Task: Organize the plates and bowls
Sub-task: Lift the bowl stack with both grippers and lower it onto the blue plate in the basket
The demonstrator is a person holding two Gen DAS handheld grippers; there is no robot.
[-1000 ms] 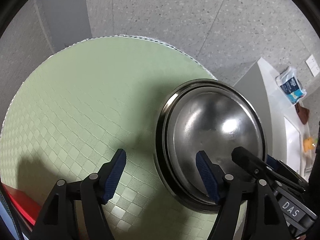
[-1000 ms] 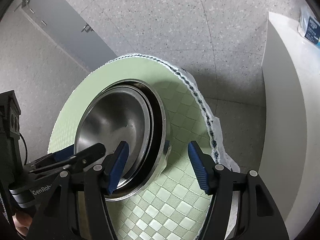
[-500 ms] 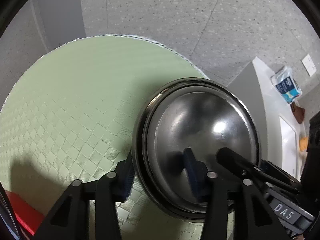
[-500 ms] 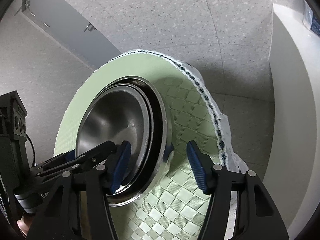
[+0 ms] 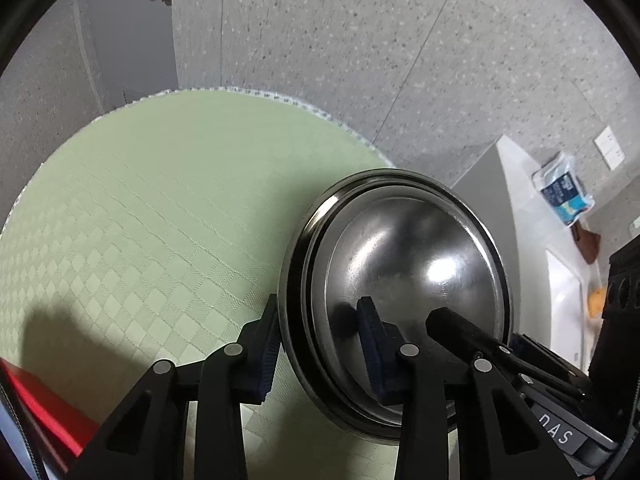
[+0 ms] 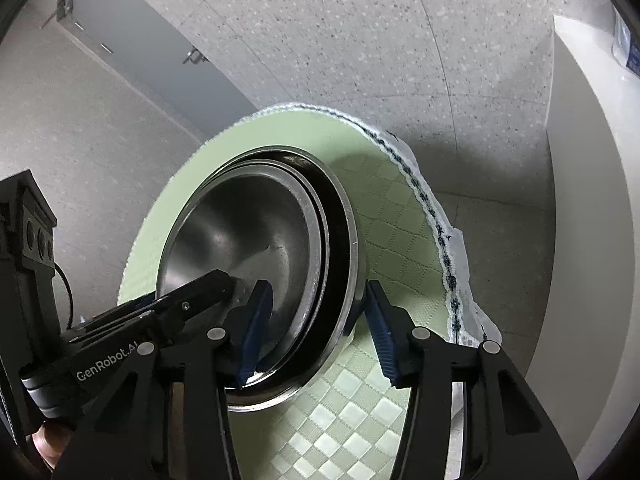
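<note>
While both claws close over opposite rims of the nested bowls on the tabletop, left claw and right claw could lift unevenly, sliding the inner bowl loose.

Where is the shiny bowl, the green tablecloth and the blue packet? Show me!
shiny bowl (image 5: pixel 408 264): left wrist view, on its bare inner surface.
green tablecloth (image 5: pixel 160 220): left wrist view, on a bare checked patch left of the bowl.
blue packet (image 5: pixel 562 192): left wrist view, on its printed front, on the white counter.
</note>
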